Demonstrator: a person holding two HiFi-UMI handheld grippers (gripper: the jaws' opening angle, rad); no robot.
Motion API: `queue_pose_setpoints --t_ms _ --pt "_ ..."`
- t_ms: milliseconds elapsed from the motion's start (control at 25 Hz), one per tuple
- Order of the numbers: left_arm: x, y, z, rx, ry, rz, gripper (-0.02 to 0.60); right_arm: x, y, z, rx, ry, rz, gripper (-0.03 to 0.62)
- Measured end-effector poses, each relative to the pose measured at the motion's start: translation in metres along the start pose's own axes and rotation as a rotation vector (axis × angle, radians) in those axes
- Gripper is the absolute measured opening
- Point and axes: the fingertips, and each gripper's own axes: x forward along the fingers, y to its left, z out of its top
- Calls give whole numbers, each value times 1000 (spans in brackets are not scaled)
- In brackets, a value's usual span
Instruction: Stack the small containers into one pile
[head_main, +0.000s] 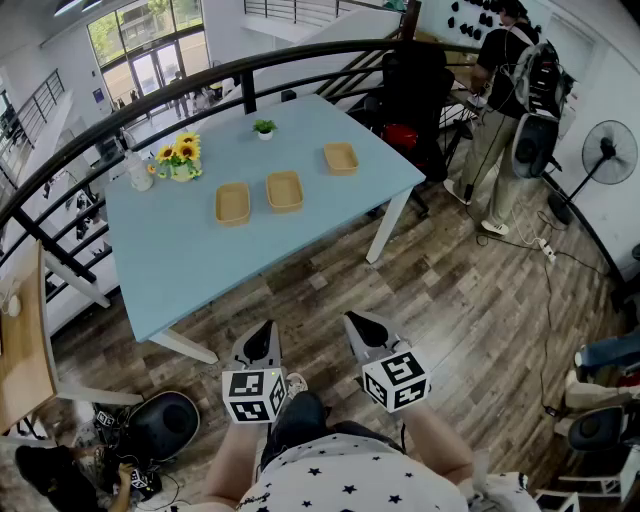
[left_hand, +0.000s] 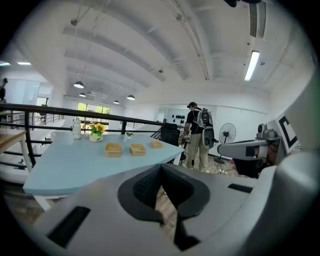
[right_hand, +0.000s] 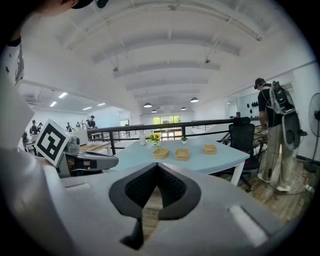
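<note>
Right now we hold both tongs low in front of us, over the wooden floor (head_main: 450, 290). They are well back from the blue table (head_main: 170, 260).

Our left tongs (head_main: 266, 326) are shut tight. In the left gripper view the two dark tips (left_hand: 150, 185) press together, and nothing is between them. Our right tongs (head_main: 352, 318) are shut the same way and also hold nothing. Both tongs point a little down and toward the table.

Three small containers stand in a row on the table, far from both tongs. The left container (head_main: 233, 203) and the middle container (head_main: 284, 190) are near each other with a gap between them. The right container (head_main: 341, 157) is farther off, close to the table's right edge. All three are tan and open on top. Each one stands by itself on the table top, and no two touch.

Behind the left container is a bunch of sunflowers (head_main: 181, 152), with a white bottle (head_main: 138, 170) just beside it. A little green plant (head_main: 264, 127) sits near the far edge of the table.

Past the table on the right, a person (head_main: 505, 110) with a backpack stands near a black chair (head_main: 415, 90). A fan (head_main: 605, 150) stands by the wall. A dark railing (head_main: 150, 105) curves around the far side of the table.
</note>
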Motion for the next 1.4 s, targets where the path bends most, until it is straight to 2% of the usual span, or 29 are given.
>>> queue_pose_setpoints --t_ms 120,240,400,800,1400 --pt "-36 -38 -20 -18 5 -18 3 -47 3 -16 16 -8 -30 6" --pt "-71 -70 -42 7 21 -30 3 -87 8 -35 40 2 -49 5" --pt "-108 -90 -57 8 29 -14 3 -121 25 -44 42 1 -37 5" --pt "-145 -102 -51 -2 -31 20 3 -151 57 -53 44 -21 36 5" --pt "-152 -103 -49 -15 -29 37 9 -151 53 -61 54 6 50 6"
